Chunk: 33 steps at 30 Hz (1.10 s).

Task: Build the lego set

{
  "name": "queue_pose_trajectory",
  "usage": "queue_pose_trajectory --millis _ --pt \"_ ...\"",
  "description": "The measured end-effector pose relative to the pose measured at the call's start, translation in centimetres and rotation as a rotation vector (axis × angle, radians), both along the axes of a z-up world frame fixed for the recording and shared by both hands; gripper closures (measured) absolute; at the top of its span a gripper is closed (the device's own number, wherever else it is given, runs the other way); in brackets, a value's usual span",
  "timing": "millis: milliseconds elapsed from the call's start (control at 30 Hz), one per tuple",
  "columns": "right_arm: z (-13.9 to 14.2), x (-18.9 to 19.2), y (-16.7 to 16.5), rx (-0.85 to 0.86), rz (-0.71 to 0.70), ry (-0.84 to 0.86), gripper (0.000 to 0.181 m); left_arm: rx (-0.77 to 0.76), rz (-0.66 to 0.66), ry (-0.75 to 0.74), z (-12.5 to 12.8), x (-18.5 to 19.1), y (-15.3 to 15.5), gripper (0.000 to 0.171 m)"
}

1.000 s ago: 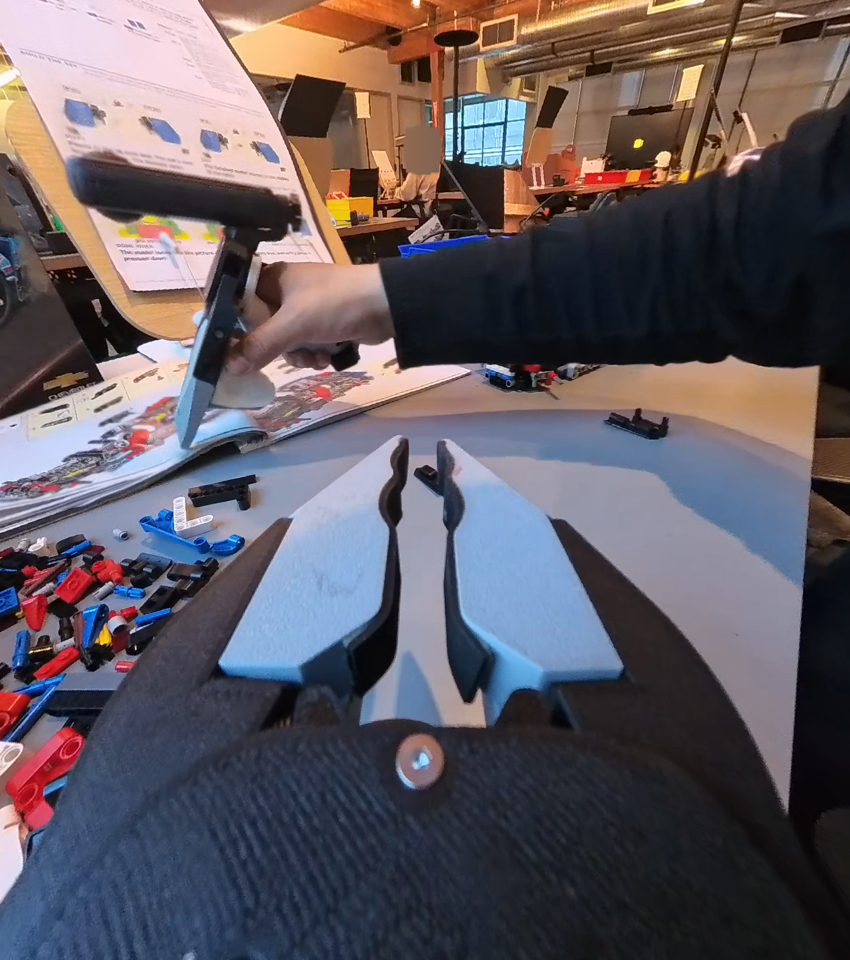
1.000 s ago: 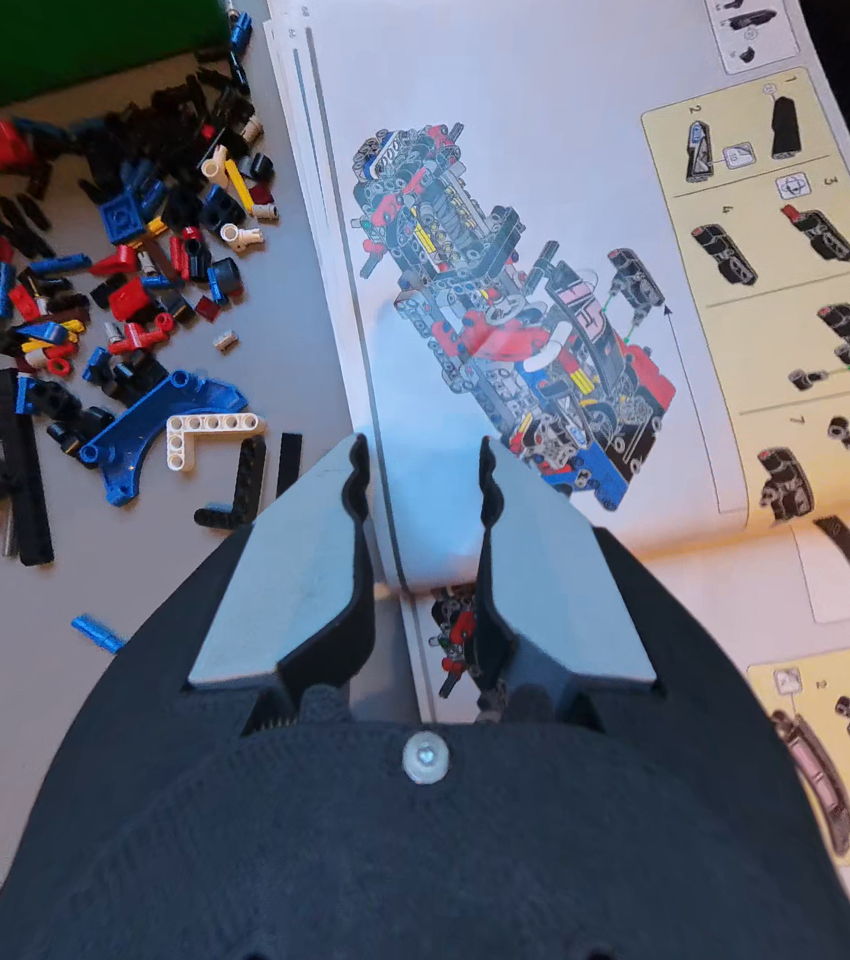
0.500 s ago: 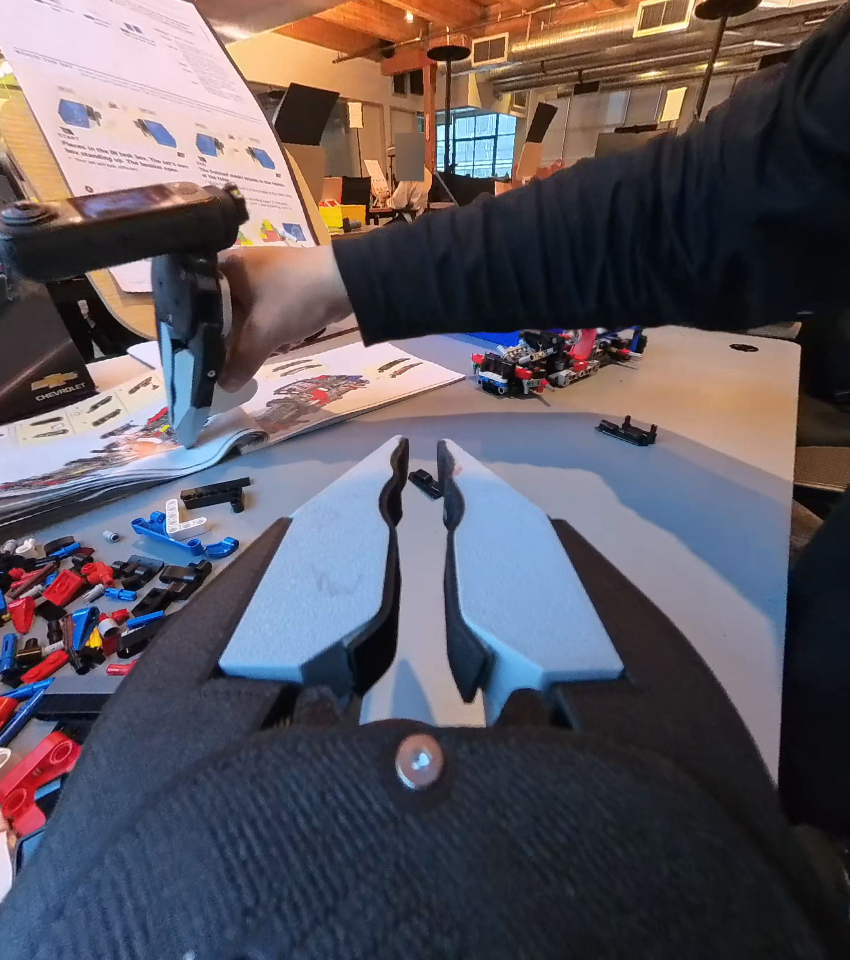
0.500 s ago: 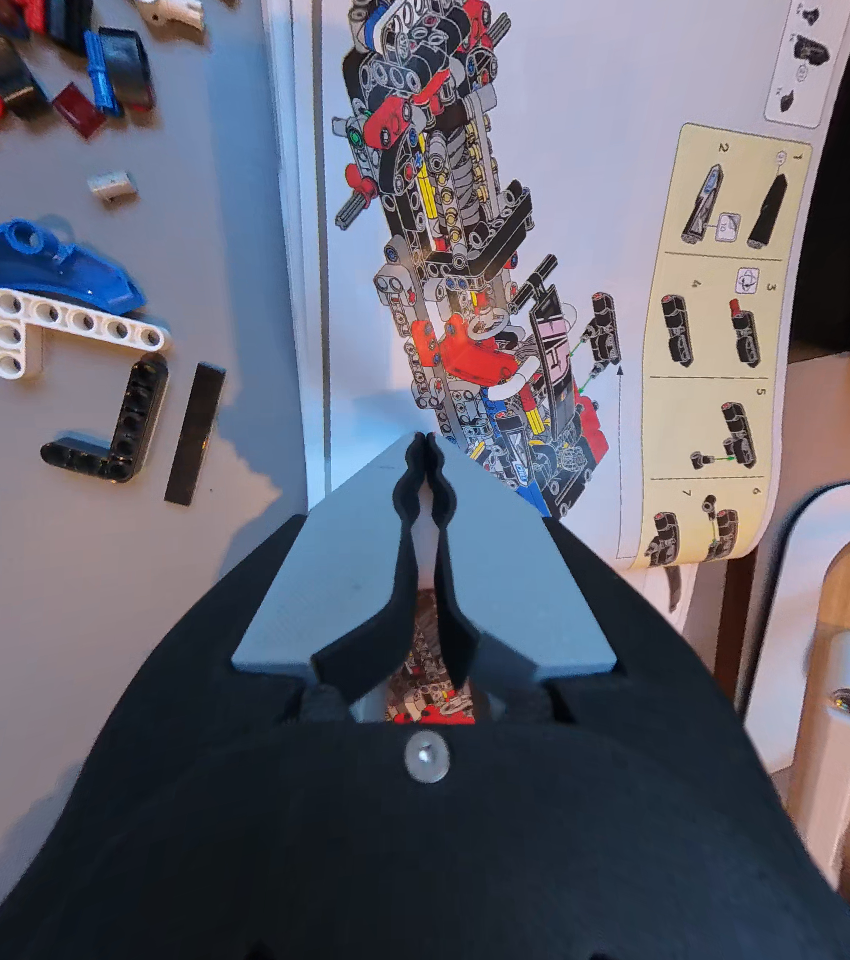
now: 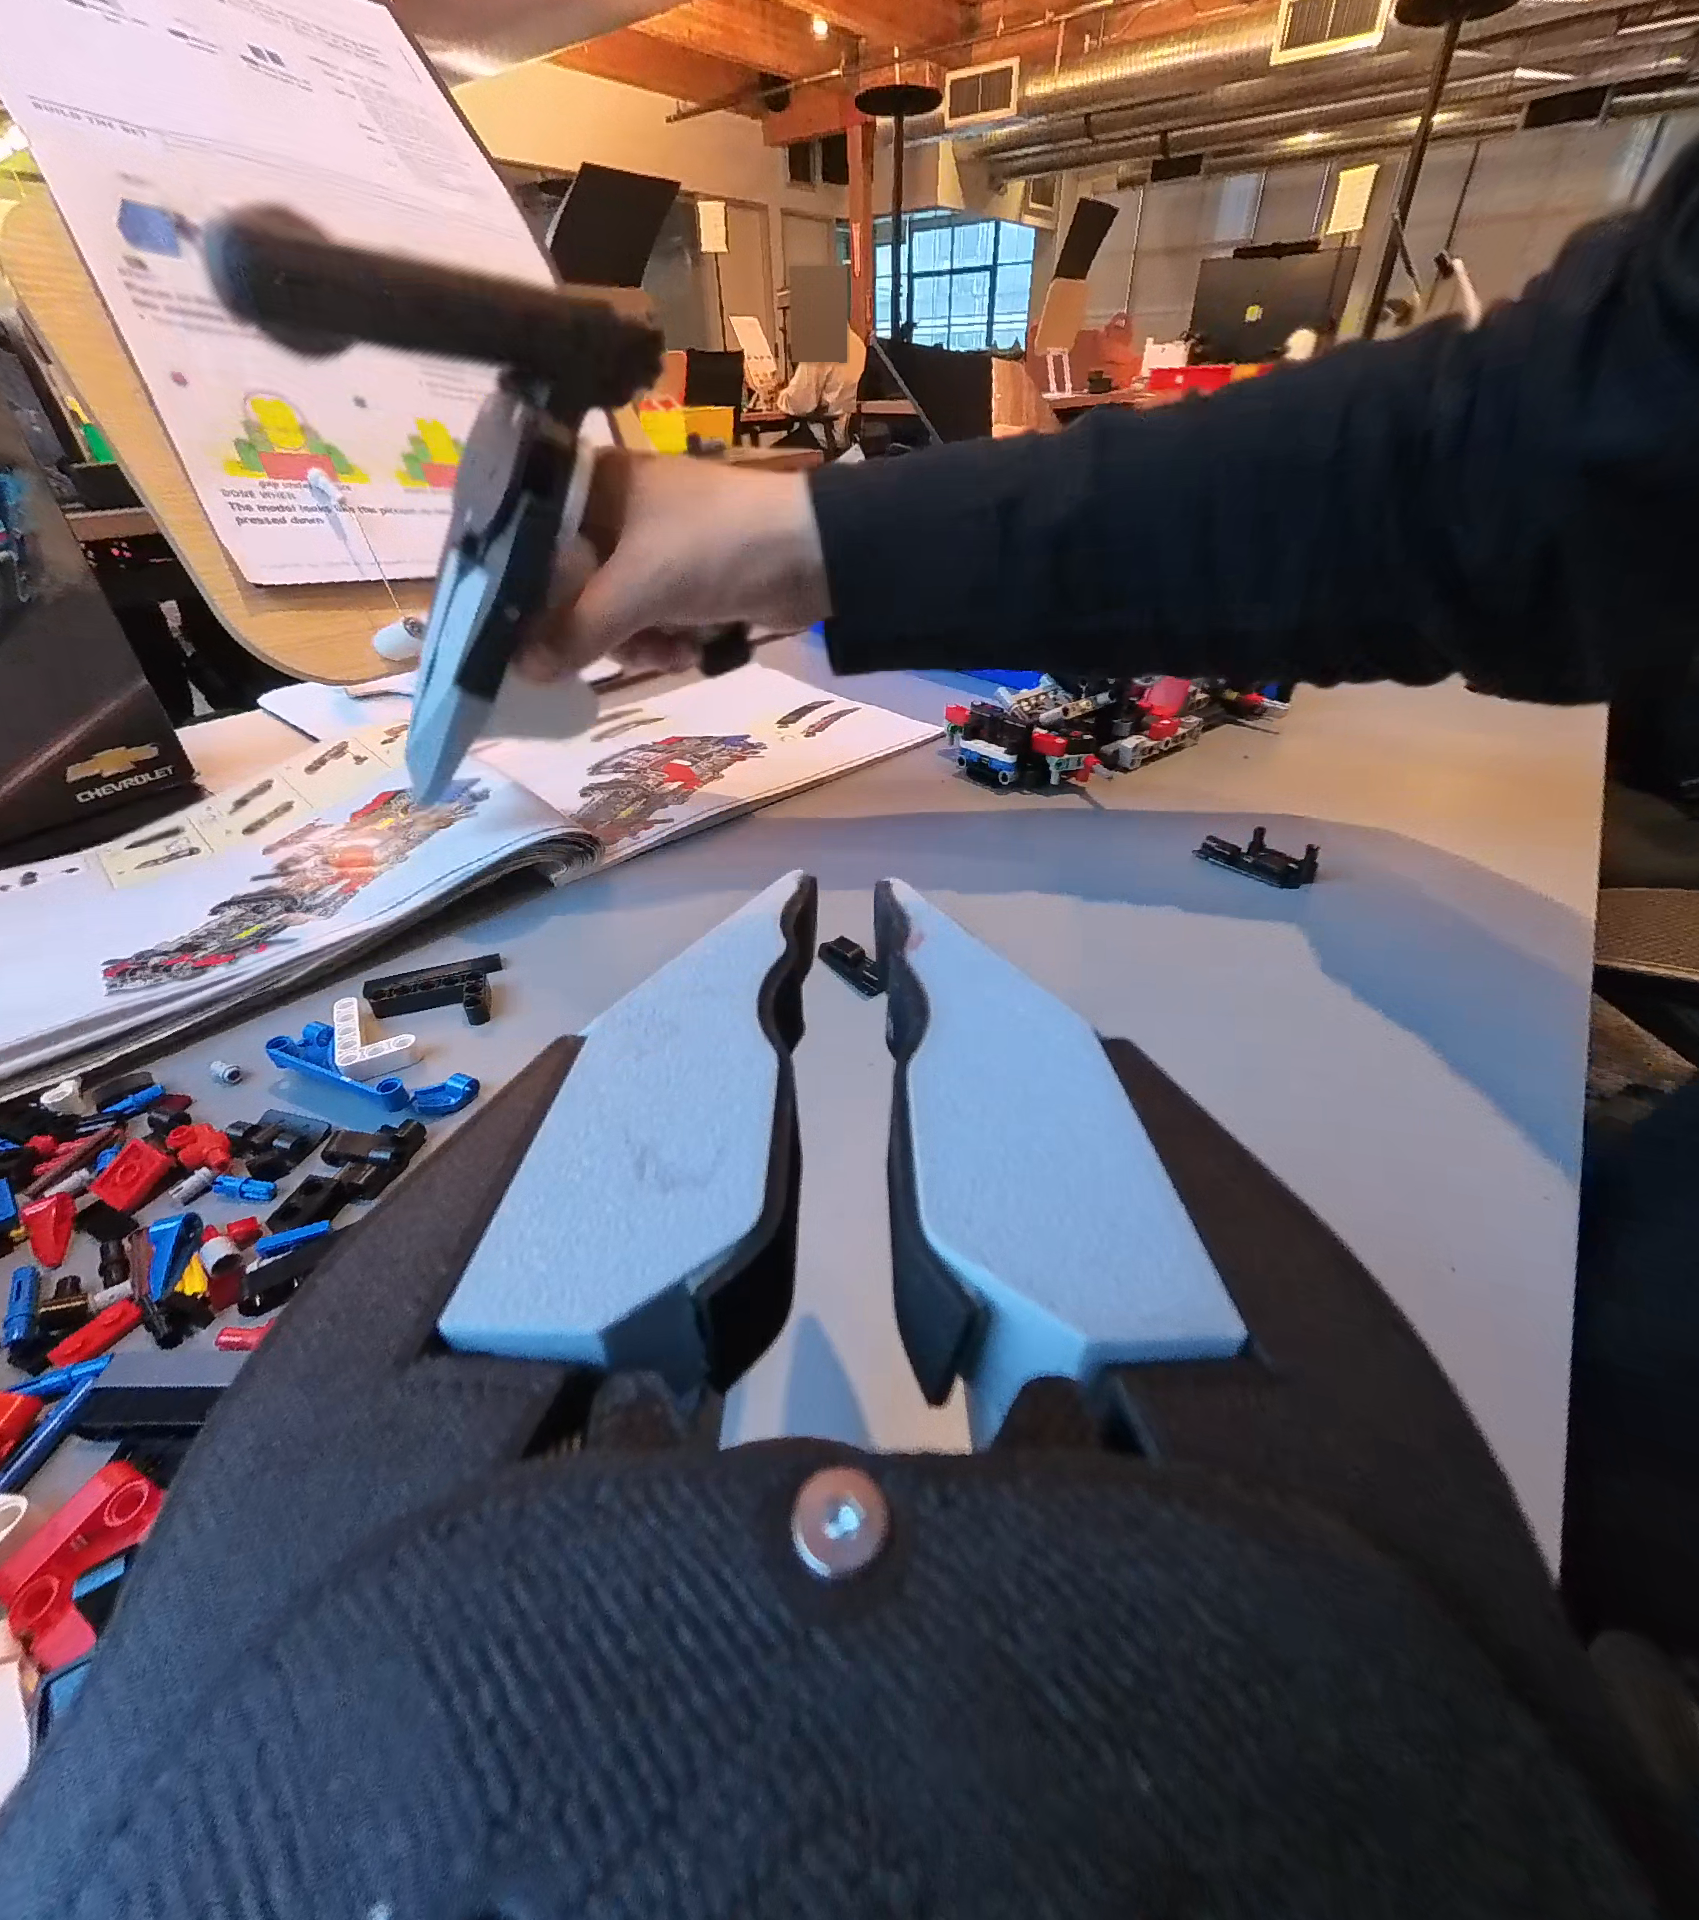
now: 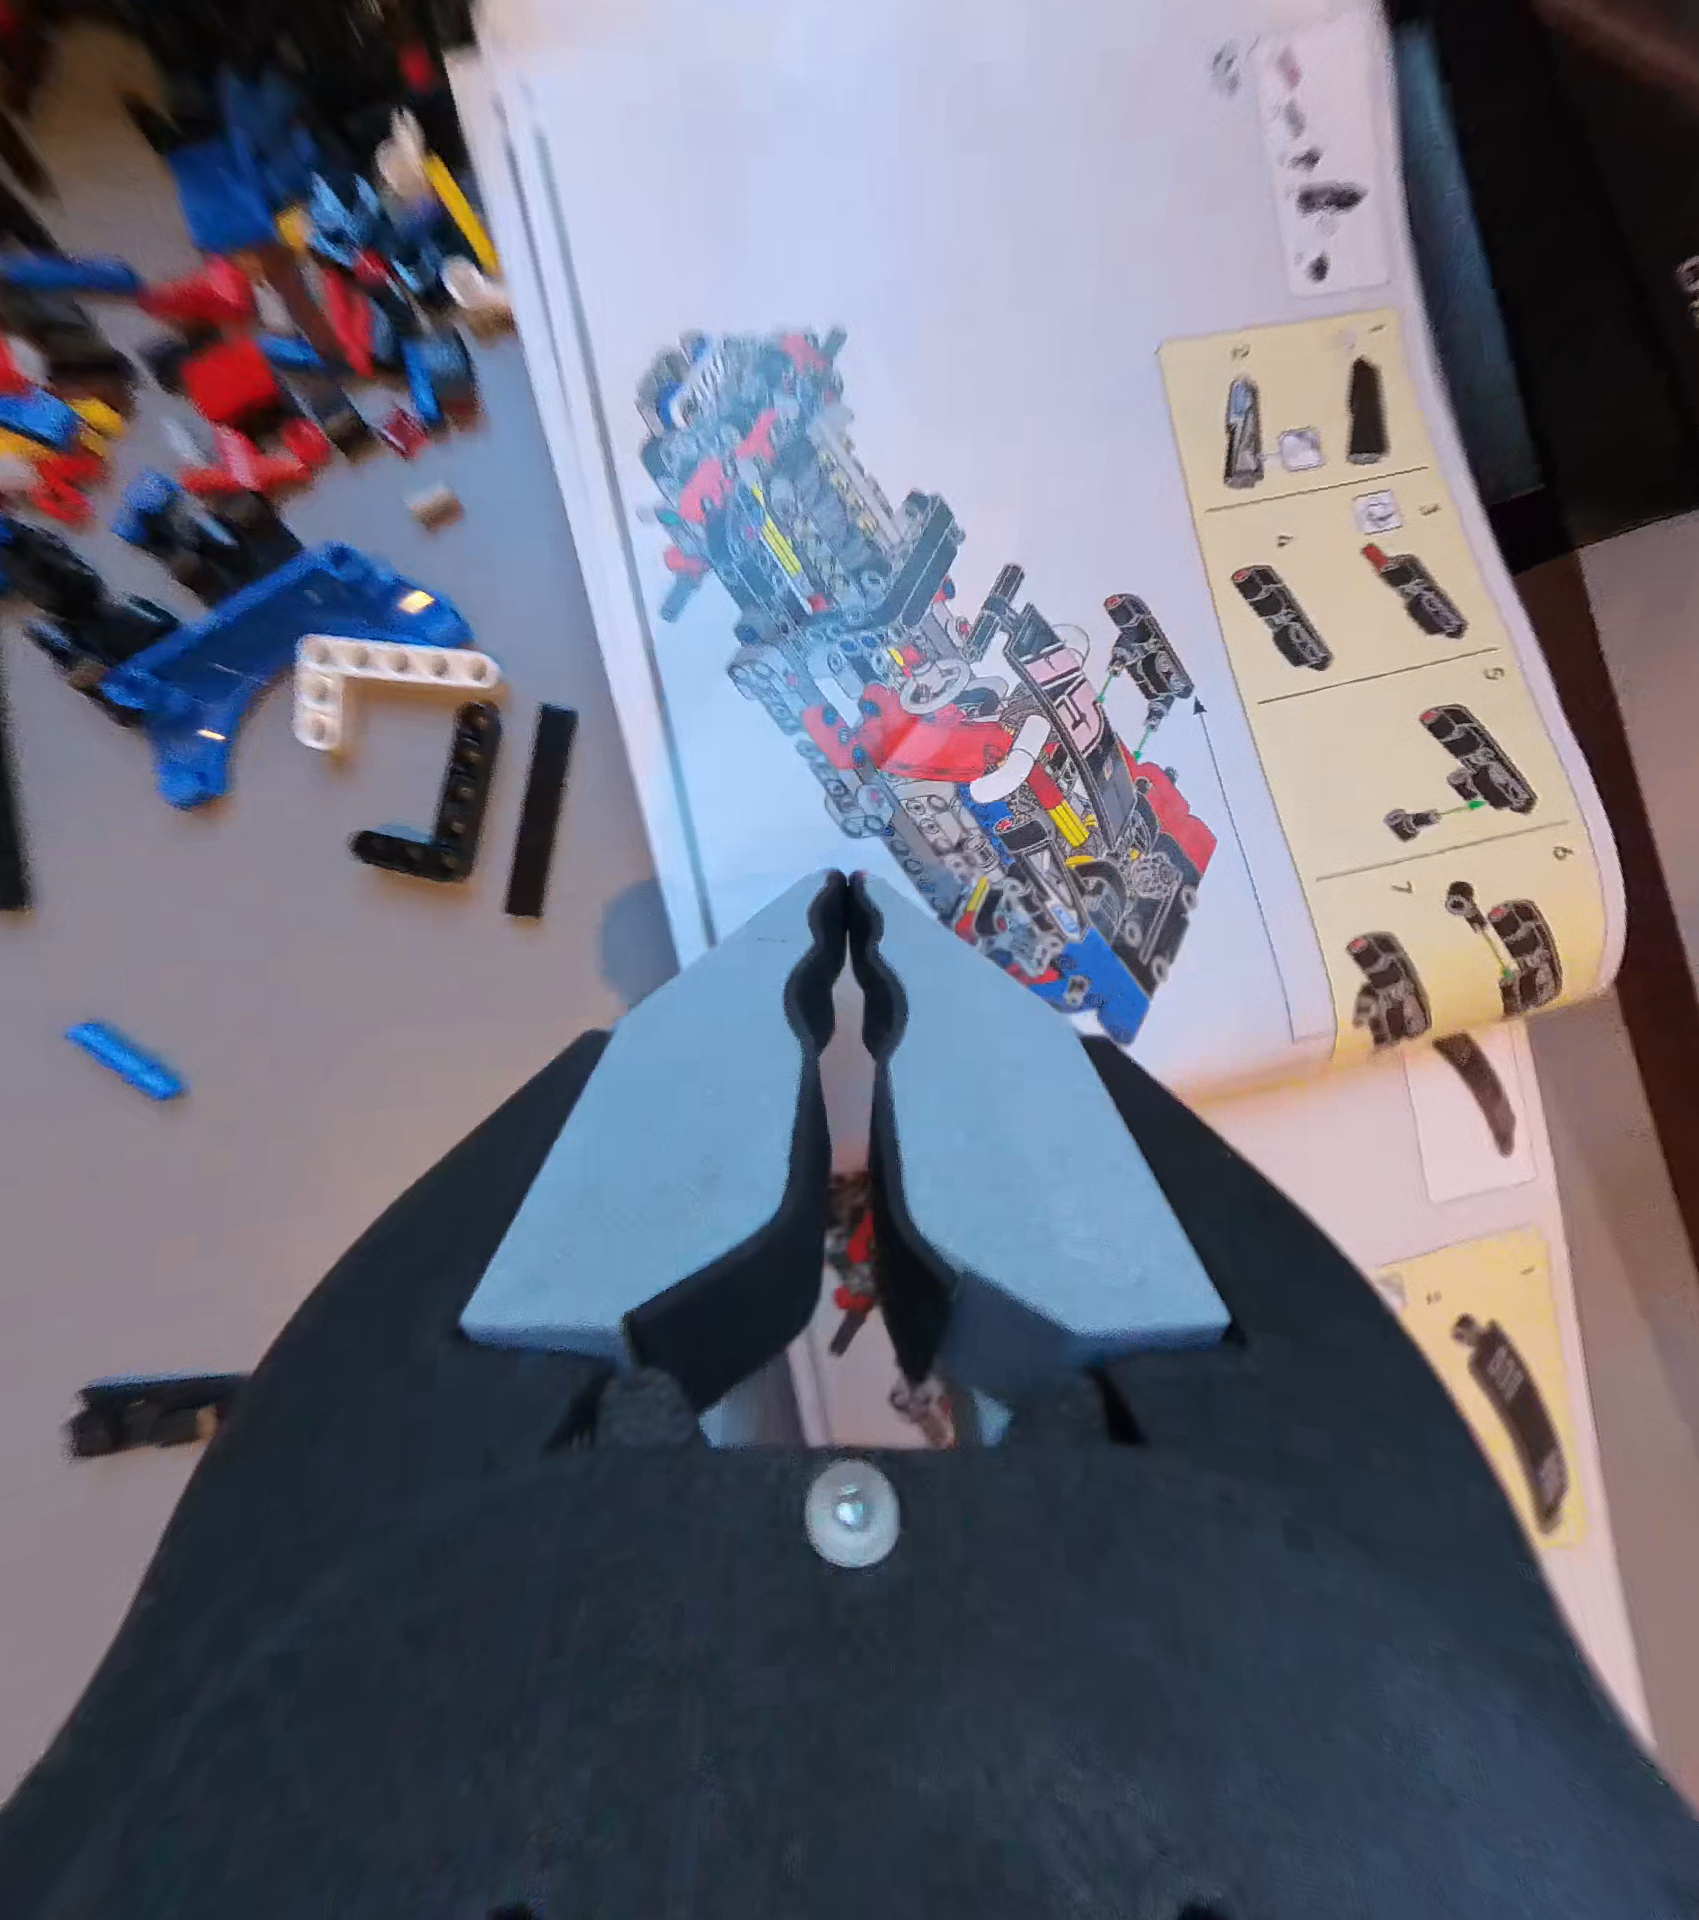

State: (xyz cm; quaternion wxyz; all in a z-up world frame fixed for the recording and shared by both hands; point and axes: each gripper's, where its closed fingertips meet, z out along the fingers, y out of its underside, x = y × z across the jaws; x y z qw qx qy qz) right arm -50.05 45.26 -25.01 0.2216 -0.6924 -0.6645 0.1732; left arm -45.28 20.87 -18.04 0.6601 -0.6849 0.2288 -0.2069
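My left gripper hovers low over the grey table, empty, its jaws a narrow gap apart. A small black piece lies just beyond its tips. My right gripper is shut over the near edge of the open instruction booklet. The top page curls up there and seems pinched between the jaws. In the left wrist view the right gripper points down onto the booklet. The partly built car stands at the far right. Loose red, blue and black pieces lie at the left.
A black L-beam, a white L-beam and a blue panel lie beside the booklet. A black clip piece lies far right. The set's box and a board with a sheet stand behind. Tip to tip, the grippers are about 25 centimeters apart.
My right gripper went from open over the booklet's edge to shut on it, and has drawn back a little over the page. My left gripper has stayed in place.
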Motion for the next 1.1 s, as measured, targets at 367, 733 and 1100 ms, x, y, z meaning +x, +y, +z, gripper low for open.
queue_pose_trajectory --millis 367,733,1100 --pt "7.5 13.4 -6.5 -0.036 -0.243 0.417 0.13 0.001 -0.002 -0.006 0.1 0.0 0.0 0.164" --pt "7.2 16.2 -10.8 0.009 -0.198 0.714 0.139 0.044 -0.009 0.062 0.0 0.9 -0.3 0.155" --pt "5.5 15.0 -12.0 0.014 -0.149 0.741 0.115 0.045 0.026 0.1 -0.3 0.9 -0.1 0.153"
